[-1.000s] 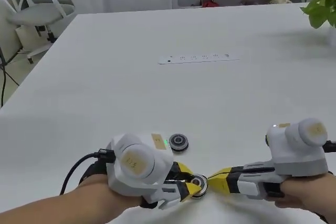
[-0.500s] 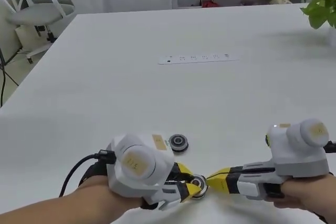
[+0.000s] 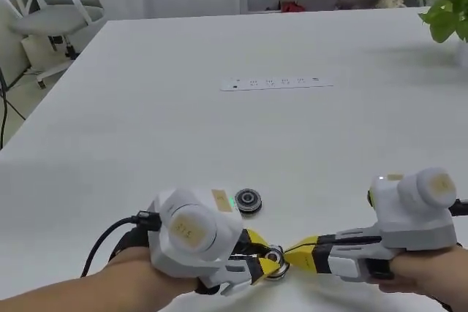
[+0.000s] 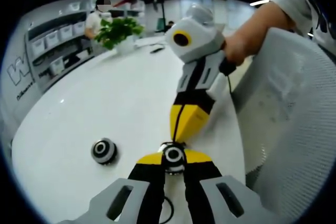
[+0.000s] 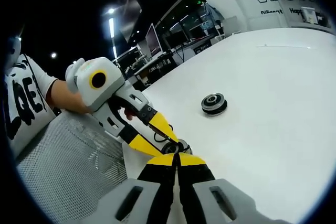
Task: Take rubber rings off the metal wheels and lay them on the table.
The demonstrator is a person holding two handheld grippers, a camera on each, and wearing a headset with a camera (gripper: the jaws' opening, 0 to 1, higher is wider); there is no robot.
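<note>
My left gripper (image 3: 268,261) is shut on a small metal wheel (image 3: 273,259) with a black rubber ring, held just above the table's near edge. Its own view shows the wheel (image 4: 174,156) pinched between the yellow tips of the left gripper (image 4: 174,160). My right gripper (image 3: 287,257) comes in from the right, jaws shut, its tips on that wheel's ring. From the right gripper view the shut right gripper (image 5: 177,157) meets the wheel (image 5: 172,148) held by the left gripper (image 5: 167,136). A second ringed wheel (image 3: 248,200) lies flat on the table a little farther off.
A white power strip (image 3: 278,82) lies mid-table. A leafy plant (image 3: 446,1) stands at the far right corner. A white chair (image 3: 51,20) is beyond the table's (image 3: 183,122) left edge. A mesh chair back (image 4: 294,129) is close behind the grippers.
Both grippers, with the wheel between them, have edged slightly toward the table's near edge. The second wheel has not moved.
</note>
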